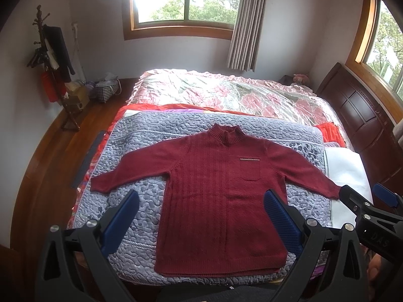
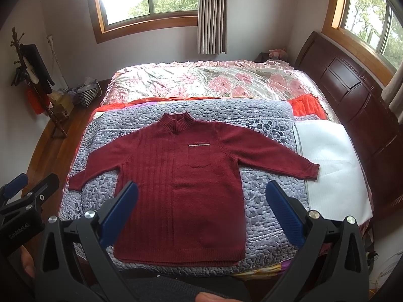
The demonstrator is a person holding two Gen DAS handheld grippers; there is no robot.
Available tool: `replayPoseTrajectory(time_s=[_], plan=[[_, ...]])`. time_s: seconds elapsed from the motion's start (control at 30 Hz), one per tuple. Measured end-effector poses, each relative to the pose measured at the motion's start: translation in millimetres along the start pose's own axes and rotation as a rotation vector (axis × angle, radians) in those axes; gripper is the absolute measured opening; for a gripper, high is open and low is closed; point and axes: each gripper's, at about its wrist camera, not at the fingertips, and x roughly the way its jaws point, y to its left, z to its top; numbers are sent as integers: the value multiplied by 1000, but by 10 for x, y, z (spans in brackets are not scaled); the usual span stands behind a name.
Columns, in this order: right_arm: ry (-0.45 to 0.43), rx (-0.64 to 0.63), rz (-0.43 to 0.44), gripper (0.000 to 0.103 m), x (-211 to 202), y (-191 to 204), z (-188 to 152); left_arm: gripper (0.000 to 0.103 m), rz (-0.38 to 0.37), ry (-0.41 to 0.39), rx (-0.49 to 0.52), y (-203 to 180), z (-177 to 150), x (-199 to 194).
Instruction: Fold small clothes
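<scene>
Both grippers, left gripper (image 1: 201, 216) and right gripper (image 2: 201, 211), are hanging released above the dark red knitted sweater (image 1: 216, 191); grabbing only one layer could bunch it.

Only two bits of lettering readable. In right wrist view, at approx 8 o'clock, the left gripper (image 2: 22, 191) has white print on its black body, reads "GenRoboLAx" or similar, last chars unclear. In left wrist view, at approx 4 o'clock, the right gripper (image 1: 365, 196) has embossed "DAS" on its black body. Nothing else legible.
</scene>
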Motion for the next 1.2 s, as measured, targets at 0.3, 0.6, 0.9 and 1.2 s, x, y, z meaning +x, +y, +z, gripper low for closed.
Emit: replayPoseTrajectory(time_s=[0.3,0.6,0.9,1.2], plan=[[4,3,-1,100,38,-3,1,99,0,9,7,17,27,52],[13,8,-2,100,94,-22,18,99,1,10,7,-3,36,69],[-88,23,67,100,267,-183,45,99,-144,80,-27,-45,25,648],[-27,284,-3,100,1238,-1670,-77,99,-251,10,67,-552,45,1577]])
